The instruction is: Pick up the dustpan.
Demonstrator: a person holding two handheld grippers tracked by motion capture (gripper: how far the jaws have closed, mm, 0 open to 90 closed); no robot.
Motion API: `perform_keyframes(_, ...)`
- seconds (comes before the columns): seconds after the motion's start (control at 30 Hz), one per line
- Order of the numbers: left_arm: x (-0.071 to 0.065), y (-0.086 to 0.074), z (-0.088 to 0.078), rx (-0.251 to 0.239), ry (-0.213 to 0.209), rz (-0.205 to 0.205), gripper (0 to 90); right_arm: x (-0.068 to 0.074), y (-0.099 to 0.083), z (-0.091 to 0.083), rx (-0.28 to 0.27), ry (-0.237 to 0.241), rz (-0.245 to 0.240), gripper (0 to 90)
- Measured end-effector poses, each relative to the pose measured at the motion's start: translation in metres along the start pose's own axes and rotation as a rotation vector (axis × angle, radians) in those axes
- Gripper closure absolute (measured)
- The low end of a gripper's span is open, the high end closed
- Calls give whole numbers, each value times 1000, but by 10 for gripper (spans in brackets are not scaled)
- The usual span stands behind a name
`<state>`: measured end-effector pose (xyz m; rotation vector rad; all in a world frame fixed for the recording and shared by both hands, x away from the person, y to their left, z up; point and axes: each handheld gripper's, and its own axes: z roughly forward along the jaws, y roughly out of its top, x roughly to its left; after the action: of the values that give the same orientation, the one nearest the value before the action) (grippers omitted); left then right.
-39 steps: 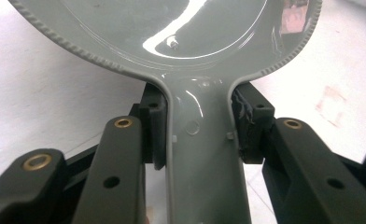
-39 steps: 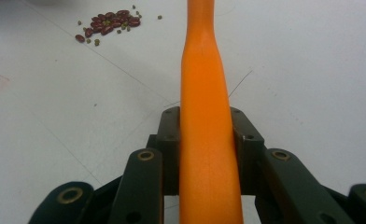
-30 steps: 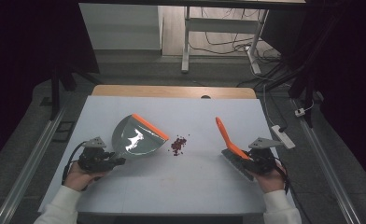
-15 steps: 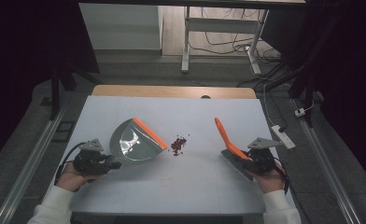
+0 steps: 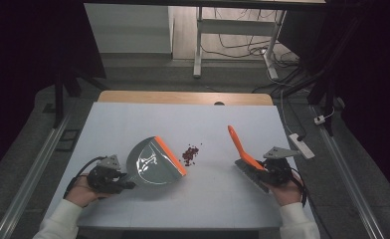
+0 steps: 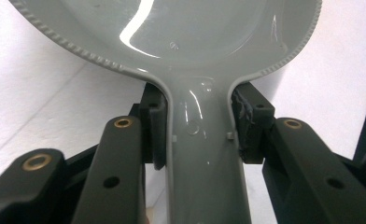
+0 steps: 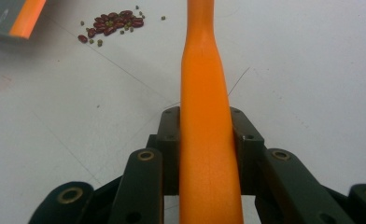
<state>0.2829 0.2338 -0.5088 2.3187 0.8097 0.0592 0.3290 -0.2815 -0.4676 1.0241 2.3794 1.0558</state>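
Left gripper (image 6: 197,135) clamps dustpan (image 5: 153,164); right gripper (image 7: 204,140) brush (image 5: 243,149).

A grey dustpan (image 5: 150,167) with an orange lip lies tilted just left of the beans (image 5: 190,154); an orange brush (image 5: 243,152) lies right of them.

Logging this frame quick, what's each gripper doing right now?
Left gripper: closed on the grey dustpan handle.
Right gripper: closed on the orange brush handle.
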Motion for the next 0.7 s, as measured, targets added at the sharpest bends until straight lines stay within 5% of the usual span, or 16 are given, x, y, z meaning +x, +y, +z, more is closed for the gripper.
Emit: perform_keyframes(0.7, -5, 5, 18, 81, -38, 0, 614, 12, 22, 20, -25, 4, -31, 702)
